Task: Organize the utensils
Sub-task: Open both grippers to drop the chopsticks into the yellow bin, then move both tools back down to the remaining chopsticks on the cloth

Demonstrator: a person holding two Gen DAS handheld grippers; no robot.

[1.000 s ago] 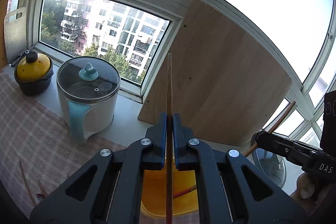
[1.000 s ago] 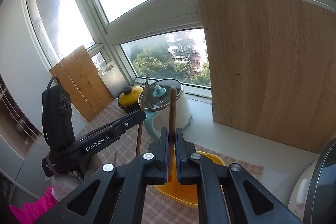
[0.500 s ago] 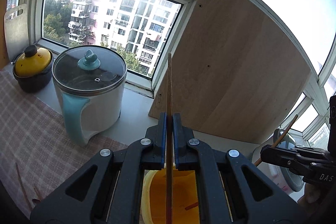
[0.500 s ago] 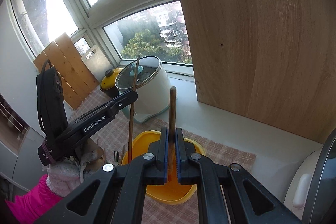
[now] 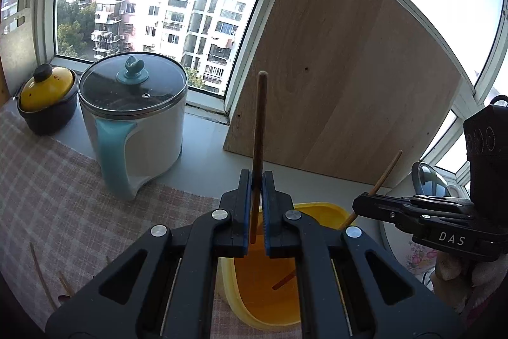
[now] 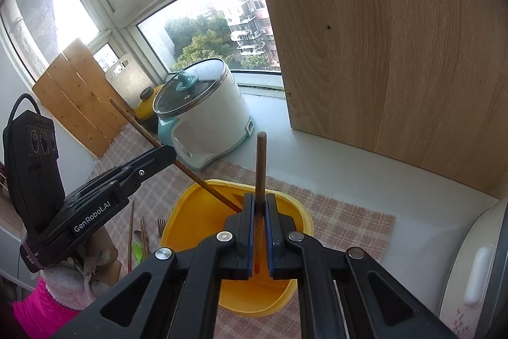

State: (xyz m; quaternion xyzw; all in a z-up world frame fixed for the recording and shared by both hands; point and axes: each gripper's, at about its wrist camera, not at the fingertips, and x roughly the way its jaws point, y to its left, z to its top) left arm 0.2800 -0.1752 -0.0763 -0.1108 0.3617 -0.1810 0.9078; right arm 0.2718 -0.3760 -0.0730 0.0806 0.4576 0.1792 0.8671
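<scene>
- wooden chopstick (image 5: 259, 129) of the left tongs (image 5: 256, 180): pinched between the two pads, pressed together on its lower half, its long axis running up and away from the camera, blunt end uppermost. its lower end shows below the pads over the yellow bowl (image 5: 317, 208).
- second wooden chopstick (image 6: 261, 161), in the right tongs (image 6: 259, 199): likewise clamped between closed pads, nearly upright along the line of the tongs, its lower end hanging over the yellow bowl (image 6: 187, 212).
- deciding relation: the bowl lies directly below and just ahead of both tongs, on the checked cloth (image 5: 47, 180) of the desk. both sticks stand steeply, so each has to go in point-first; the bowl looks shallow, so a released stick would probably tip over and lean on the rim. neither hand is clearly nearer; both are over the opening.
- crossing: in the right wrist view the left stick (image 6: 158, 145) slants down into the bowl's far-left part, its tip near or at the orange floor just beside the right tongs; whether it touches cannot be told.
- left wrist view only: the right tongs (image 5: 358, 205) from the side, with their stick (image 5: 385, 170) entering past the bowl's right rim and its end low inside; also a yellow-lidded pot (image 5: 46, 97) and a white cooker (image 5: 133, 116) at the window.
- right wrist view only: more utensils left on the cloth, a fork (image 6: 161, 226), a green-headed piece (image 6: 137, 250) and further sticks (image 6: 130, 237), just left of the bowl, so the task seems unfinished; the gloved hand (image 6: 73, 275) bearing the left tongs.
</scene>
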